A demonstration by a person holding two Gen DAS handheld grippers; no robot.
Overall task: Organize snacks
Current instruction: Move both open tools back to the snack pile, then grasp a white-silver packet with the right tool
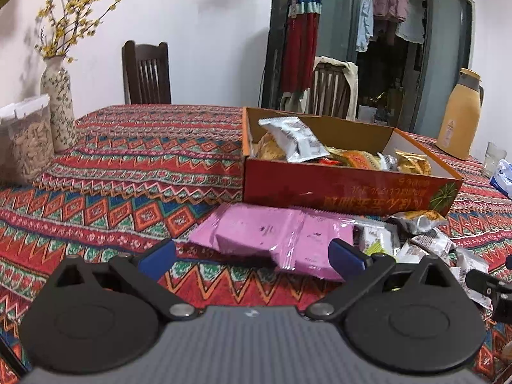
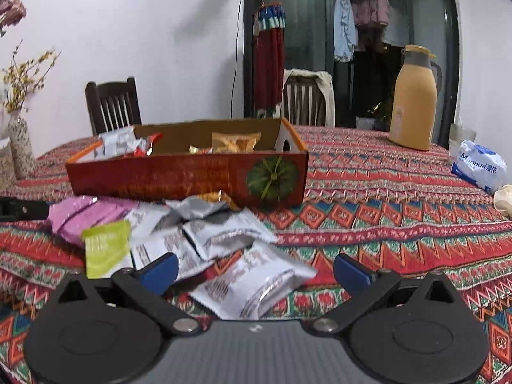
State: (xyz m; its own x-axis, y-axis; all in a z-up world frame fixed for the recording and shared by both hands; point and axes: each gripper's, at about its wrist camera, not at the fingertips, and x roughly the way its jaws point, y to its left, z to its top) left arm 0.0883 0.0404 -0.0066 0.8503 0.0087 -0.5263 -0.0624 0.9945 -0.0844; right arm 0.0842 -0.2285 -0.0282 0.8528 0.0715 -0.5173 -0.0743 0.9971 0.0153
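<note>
Right, both grippers hover low over the desk with its zigzag-patterned cloth, and both sets of jaws are spread wide with nothing between them. The left gripper faces a pink snack packet lying flat just in front of the red cardboard box; its right blue fingertip sits right at the packet's near edge, though whether it touches I cannot tell. The right gripper is lined up on a white and silver snack packet lying between its fingers, at the near end of a loose pile of similar packets. A green packet sits at the left of that pile, beside the pink one. The box stands further back, already carrying several silver and golden snacks. A tan thermos jug stands well apart at the far right, a flowered vase at the far left.
</note>
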